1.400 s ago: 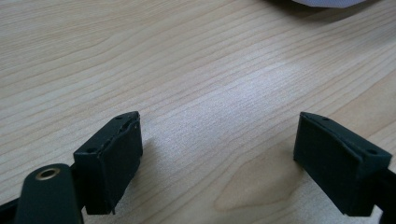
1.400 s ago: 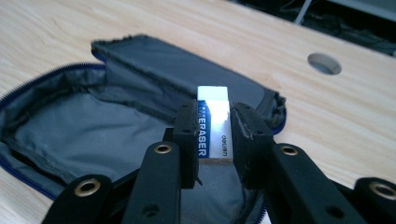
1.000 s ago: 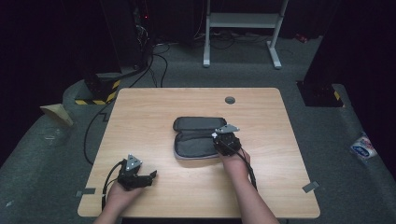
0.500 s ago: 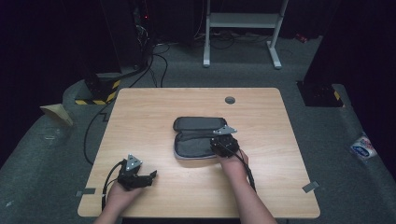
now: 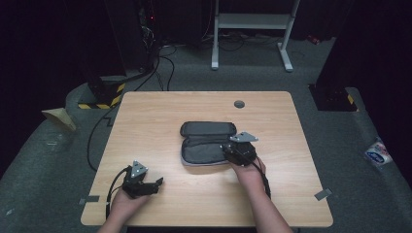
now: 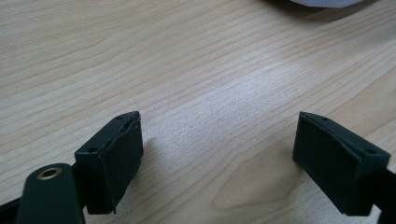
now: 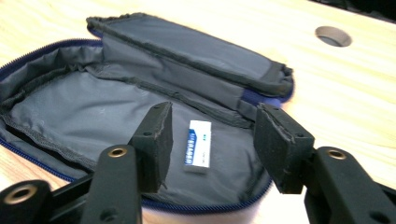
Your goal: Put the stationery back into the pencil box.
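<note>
A grey pencil case (image 5: pixel 206 143) lies unzipped and folded open at the centre of the wooden table (image 5: pixel 160 111) in the high view, its lid half toward the top of the frame. In the right gripper view the case (image 7: pixel 93 112) fills the left and middle of the frame, with a grey lining and a blue zip edge. A white eraser (image 7: pixel 198 145) lies flat on the lining in the lower middle, between the two jaws and clear of both. Its sleeve carries blue printing along its length that seems to read "ERASER", with a small green mark at the top end; the finer print is too small to read.

The right gripper (image 5: pixel 233 151) sits over the right end of the case, just right of centre in the high view. Its jaws have just been opening and now stand partly spread (image 7: pixel 212 140), with the eraser lying loose beneath the gap and neither pad pressing on it.

The left gripper (image 5: pixel 156 184) rests at the lower left of the table, well apart from the case. Its jaws are spread wide (image 6: pixel 217 163) over bare wood with nothing between them.

A round cable hole (image 7: pixel 333 36) sits at the upper right of the right gripper view, beyond the case. On the floor at the right edge of the high view lies a white and blue packet (image 5: pixel 378 151), its print illegible.
</note>
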`<state>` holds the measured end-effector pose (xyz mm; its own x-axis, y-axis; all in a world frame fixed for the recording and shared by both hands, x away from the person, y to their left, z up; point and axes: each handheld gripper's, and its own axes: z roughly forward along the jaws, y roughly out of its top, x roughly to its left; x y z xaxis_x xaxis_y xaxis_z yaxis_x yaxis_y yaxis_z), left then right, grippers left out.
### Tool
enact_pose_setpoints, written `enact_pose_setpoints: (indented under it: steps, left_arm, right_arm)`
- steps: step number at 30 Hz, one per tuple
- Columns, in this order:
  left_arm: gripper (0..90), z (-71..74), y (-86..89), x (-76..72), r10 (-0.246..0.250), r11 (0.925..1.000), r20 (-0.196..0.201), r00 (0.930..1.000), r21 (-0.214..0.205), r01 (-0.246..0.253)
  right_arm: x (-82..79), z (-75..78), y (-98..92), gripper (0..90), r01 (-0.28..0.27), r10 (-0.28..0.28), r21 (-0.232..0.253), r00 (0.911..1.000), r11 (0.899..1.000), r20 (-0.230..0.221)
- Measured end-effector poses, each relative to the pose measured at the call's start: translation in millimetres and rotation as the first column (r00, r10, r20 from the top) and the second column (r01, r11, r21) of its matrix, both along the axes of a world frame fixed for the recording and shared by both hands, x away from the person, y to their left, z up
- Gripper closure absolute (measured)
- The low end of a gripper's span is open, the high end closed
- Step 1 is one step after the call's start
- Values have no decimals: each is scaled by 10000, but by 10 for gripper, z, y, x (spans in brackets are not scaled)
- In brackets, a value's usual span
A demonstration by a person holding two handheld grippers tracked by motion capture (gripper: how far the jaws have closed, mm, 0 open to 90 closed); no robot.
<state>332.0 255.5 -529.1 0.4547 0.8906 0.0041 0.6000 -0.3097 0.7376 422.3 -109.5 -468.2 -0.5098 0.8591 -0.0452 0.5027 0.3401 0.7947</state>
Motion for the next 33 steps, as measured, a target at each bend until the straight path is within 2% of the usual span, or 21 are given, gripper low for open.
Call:
enact_pose_setpoints:
  steps: [6,11,13,16,18,20,21,22,23,24,27,29,33]
  left_arm:
    - [160,0,0,-1,9,10000,-7,10000,1,-9]
    - [156,0,1,0,27,10000,-19,10000,9,-27]
    - [156,0,1,0,29,10000,-17,10000,9,-29]
    - [155,0,1,0,26,10000,-19,10000,14,-26]
    - [155,0,1,0,29,10000,-18,10000,11,-29]
    - [155,0,1,0,28,10000,-17,10000,13,-28]
    - [155,0,1,0,25,10000,-17,10000,15,-25]
    - [155,-1,0,0,30,10000,-5,10000,17,-30]
    - [154,0,0,0,26,10000,-18,10000,13,-26]
    - [154,0,1,0,24,10000,-18,10000,17,-24]
    - [154,-2,-1,-9,70,10000,-15,10000,-4,-70]
    - [154,-1,3,-16,76,10000,8,10000,29,-76]
    - [154,-1,5,-20,77,10000,18,10000,36,-78]
  right_arm:
    - [-103,-3,-258,359,284,-292,286,9992,9992,262]
    - [-246,-124,-564,296,477,-485,290,9985,9984,260]
    - [-303,-195,-728,269,667,-668,204,9978,9976,44]
    - [-408,-312,-987,238,1218,-1220,-88,9920,9925,-333]
    - [-489,-393,-1125,206,1504,-1531,-416,9856,9878,-717]
    - [-579,-477,-1229,193,1614,-1688,-857,9818,9832,-874]
    - [-616,-521,-1266,167,1655,-1751,-992,9797,9812,-975]
    - [-643,-553,-1306,168,1789,-1849,-683,9781,9815,-958]
    - [-649,-557,-1347,170,1899,-1930,-365,9733,9811,-1238]
    - [-663,-555,-1359,176,1969,-1999,-359,9715,9798,-1276]
    - [-655,-557,-1352,180,1951,-1985,-394,9727,9800,-1204]
    - [-663,-556,-1330,195,2067,-2099,-388,9704,9776,-1192]
    - [-653,-555,-1333,195,1970,-1991,-292,9721,9800,-1239]
